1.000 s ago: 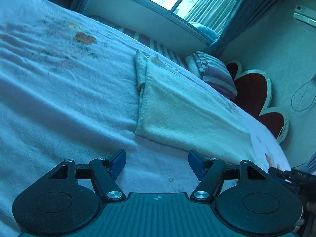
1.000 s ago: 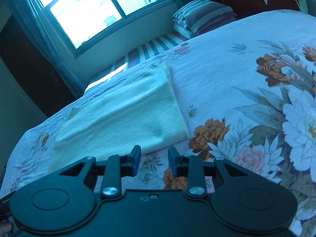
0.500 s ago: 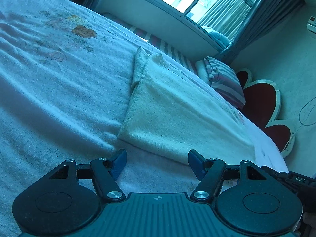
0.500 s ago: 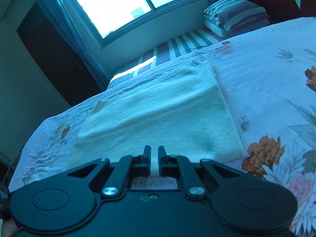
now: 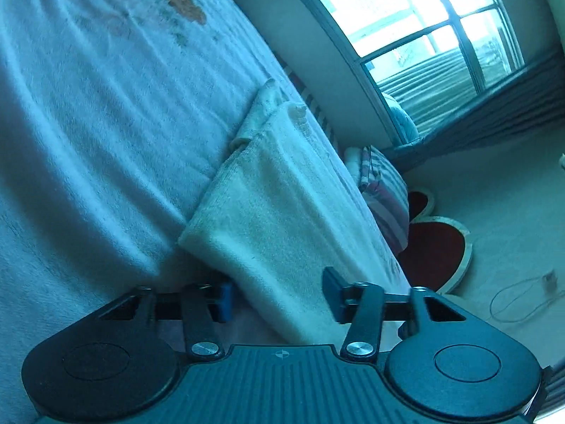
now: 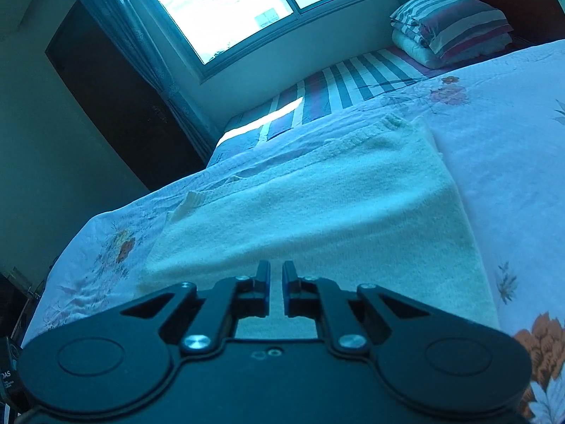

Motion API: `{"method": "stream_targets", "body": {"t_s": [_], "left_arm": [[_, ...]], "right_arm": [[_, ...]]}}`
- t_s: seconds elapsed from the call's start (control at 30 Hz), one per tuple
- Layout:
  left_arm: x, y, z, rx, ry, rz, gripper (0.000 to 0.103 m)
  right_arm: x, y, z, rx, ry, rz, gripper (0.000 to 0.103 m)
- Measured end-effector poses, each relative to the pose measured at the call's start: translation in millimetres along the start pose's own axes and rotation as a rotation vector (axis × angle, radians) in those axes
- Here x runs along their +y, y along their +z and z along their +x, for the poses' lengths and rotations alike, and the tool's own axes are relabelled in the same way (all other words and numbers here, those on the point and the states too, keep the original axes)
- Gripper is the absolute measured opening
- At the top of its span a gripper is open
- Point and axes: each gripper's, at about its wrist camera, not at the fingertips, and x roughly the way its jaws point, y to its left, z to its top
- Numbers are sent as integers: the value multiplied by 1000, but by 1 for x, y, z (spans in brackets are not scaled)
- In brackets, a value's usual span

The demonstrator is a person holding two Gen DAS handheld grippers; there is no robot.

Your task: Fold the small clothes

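Observation:
A pale cream towel (image 5: 282,219) lies folded in a long strip on the floral bedspread (image 5: 88,123). My left gripper (image 5: 279,298) is open, its fingers on either side of the towel's near corner edge. In the right wrist view the same towel (image 6: 317,212) spreads ahead. My right gripper (image 6: 276,288) is shut on the towel's near edge, with cloth showing between and behind the fingers.
Striped pillows (image 6: 452,24) are stacked at the head of the bed by a red heart-shaped headboard (image 5: 434,247). A striped sheet (image 6: 339,88) lies under the window (image 6: 229,3). A dark doorway (image 6: 116,106) is at left. A cable (image 5: 522,300) lies on the floor.
My left gripper has moved forward and tilted, so the towel's corner now sits between its open fingers. My right gripper closed onto the towel's near edge and stays shut there.

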Motion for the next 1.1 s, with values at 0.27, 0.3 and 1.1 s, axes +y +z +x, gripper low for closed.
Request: {"method": "stream_targets", "body": {"t_s": [0.27, 0.3, 1.1], "left_arm": [[-29, -10, 21, -77, 119, 94, 35], [-32, -11, 22, -81, 129, 99, 35], [-6, 5, 12, -159, 60, 35, 6]], "right_arm": [[6, 22, 43, 27, 42, -28, 9], [6, 22, 45, 32, 43, -35, 9], [6, 18, 64, 54, 61, -12, 9]]}}
